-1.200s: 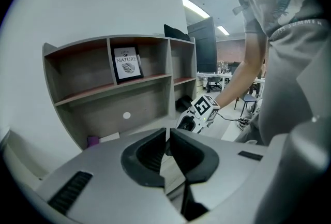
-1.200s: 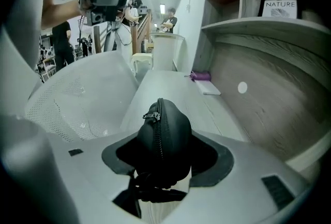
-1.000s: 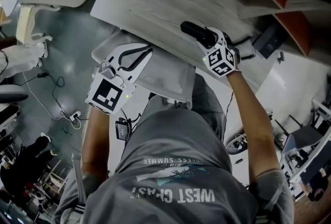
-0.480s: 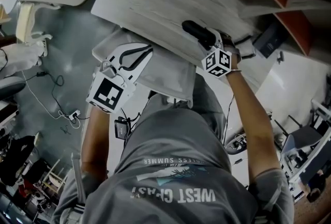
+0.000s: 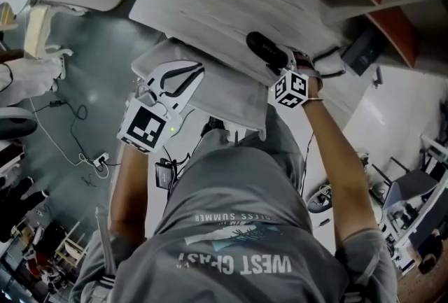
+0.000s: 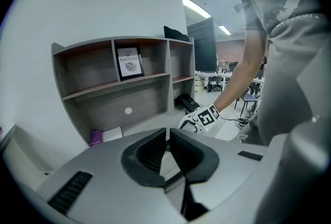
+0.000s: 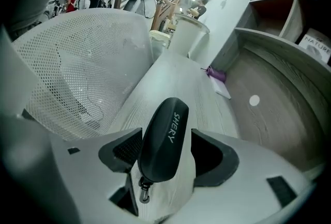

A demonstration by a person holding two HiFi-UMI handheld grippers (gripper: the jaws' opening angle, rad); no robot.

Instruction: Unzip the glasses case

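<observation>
Right gripper view looks along the right gripper [image 7: 165, 157], whose two jaws stand wide apart and have just been opening. The black glasses case [image 7: 163, 135] lies between them on the pale wood-grain desk [image 7: 178, 80]. A strip of bare desk shows between the case and the right-hand jaw. On the other side the case edge runs so close to the pad that contact there is hard to rule out, but it does not look squeezed. The case bears white lettering along its top. Its small metal zip pull [image 7: 144, 193] hangs off the near end, toward the camera, with the zip apparently still closed. A white mesh chair [image 7: 77, 73] stands just beside the desk on the left, and a purple thing [image 7: 217, 74] lies farther back on the desktop. From the head view the case sits near the front edge of the desk, the right gripper slanting down over it. The left gripper [image 6: 166, 151] is held well apart from it, off the desk and over the chair. Its own view shows its jaws drawn together with nothing between them, the tips seeming to meet. Beyond them stands a wooden shelf unit [image 6: 98, 93] with a framed print [image 6: 130, 61] in one compartment.
</observation>
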